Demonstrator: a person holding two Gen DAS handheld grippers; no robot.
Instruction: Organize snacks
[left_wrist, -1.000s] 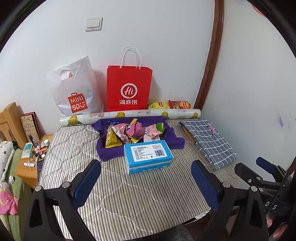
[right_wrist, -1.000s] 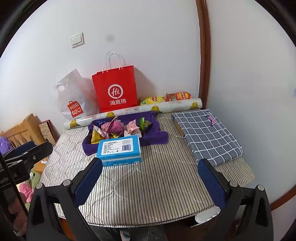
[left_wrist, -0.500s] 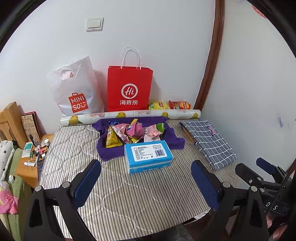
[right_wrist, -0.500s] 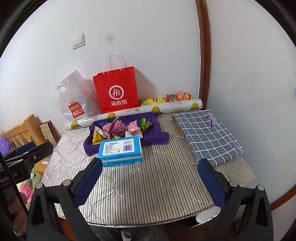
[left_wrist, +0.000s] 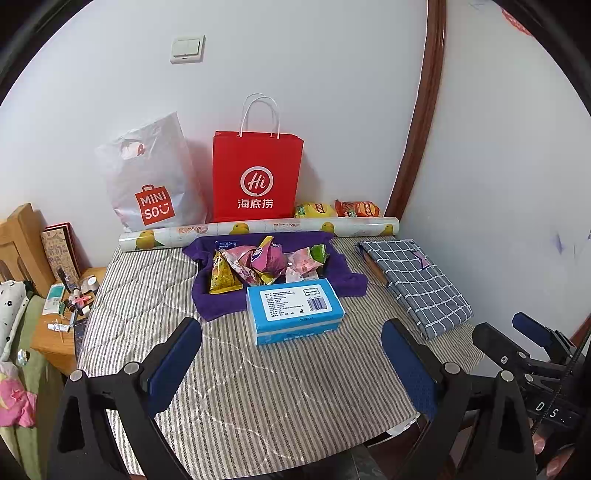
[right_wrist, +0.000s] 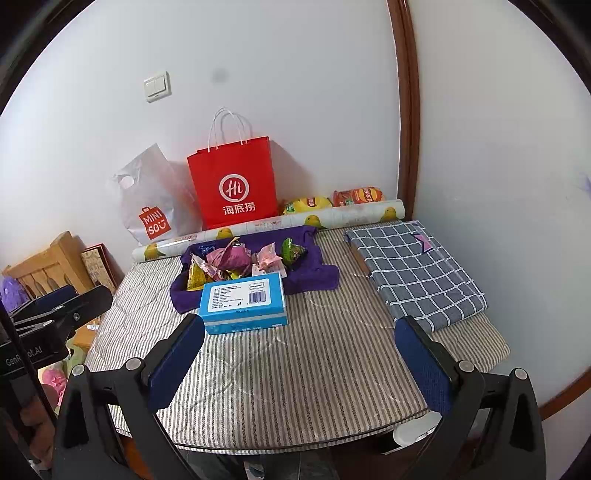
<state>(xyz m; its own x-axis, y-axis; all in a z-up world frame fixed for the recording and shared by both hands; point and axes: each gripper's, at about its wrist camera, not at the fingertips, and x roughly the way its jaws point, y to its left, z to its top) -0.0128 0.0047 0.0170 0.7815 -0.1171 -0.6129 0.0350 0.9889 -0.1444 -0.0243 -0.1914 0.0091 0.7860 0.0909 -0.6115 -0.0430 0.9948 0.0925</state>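
Several small snack packets (left_wrist: 258, 264) (right_wrist: 236, 262) lie piled on a purple cloth (left_wrist: 340, 277) (right_wrist: 314, 269) at the middle back of the striped table (left_wrist: 258, 387) (right_wrist: 314, 369). A blue box (left_wrist: 295, 310) (right_wrist: 243, 302) stands just in front of the pile. Two chip bags (left_wrist: 338, 209) (right_wrist: 332, 201) rest against the wall behind a patterned roll (left_wrist: 258, 227) (right_wrist: 273, 223). My left gripper (left_wrist: 291, 358) hovers open over the table's front edge, with nothing between its pads. Further right, my right gripper (right_wrist: 301, 358) is open too, equally far from the snacks.
A red paper bag (left_wrist: 256, 177) (right_wrist: 234, 184) and a white plastic bag (left_wrist: 151, 177) (right_wrist: 151, 199) lean on the back wall. A checked folded cloth (left_wrist: 417, 280) (right_wrist: 413, 269) covers the table's right side. A cluttered wooden stand (left_wrist: 62, 314) sits left of the table.
Both grippers have drifted very slightly toward the table; the scene sits a touch lower and nearer. Nothing on the table has moved.
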